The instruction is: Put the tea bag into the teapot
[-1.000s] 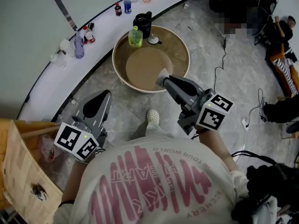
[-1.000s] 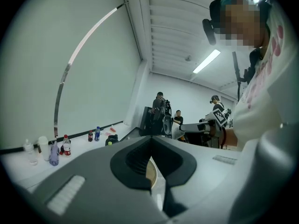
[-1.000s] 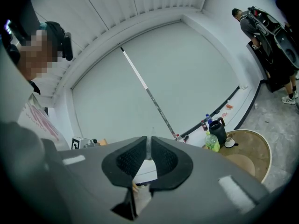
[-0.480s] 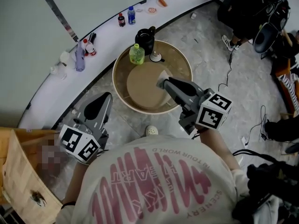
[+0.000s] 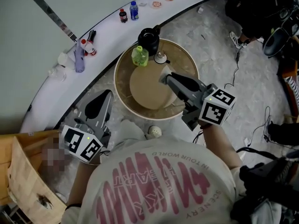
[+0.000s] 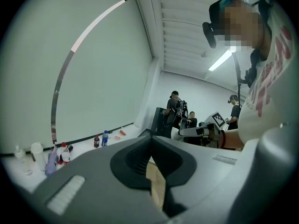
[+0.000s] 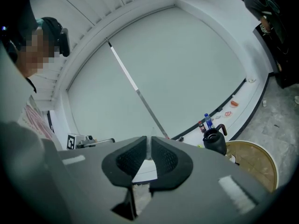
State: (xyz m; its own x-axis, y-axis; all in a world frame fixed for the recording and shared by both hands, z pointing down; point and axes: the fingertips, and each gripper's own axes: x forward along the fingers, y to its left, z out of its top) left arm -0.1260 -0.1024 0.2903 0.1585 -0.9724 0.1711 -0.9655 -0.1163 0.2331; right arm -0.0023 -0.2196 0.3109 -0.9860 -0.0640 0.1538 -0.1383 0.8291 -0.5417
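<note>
A black teapot stands at the far rim of a round brown table; the right gripper view shows the teapot right of the jaws. My right gripper hovers over the table's middle right, short of the teapot. It is shut on a thin white tea bag. The tea bag shows as a pale sheet pinched between the pads. My left gripper hangs low at the left, off the table, shut with nothing in it; the left gripper shows its jaws meeting.
A green bottle and a small white cup stand beside the teapot. Bottles line the curved white ledge. A cardboard box sits at lower left. People and cables occupy the floor at right.
The person has stepped closer to the table, so it sits nearer in view. My right gripper with the tea bag now reaches further over the tabletop. The left gripper keeps its pose.
</note>
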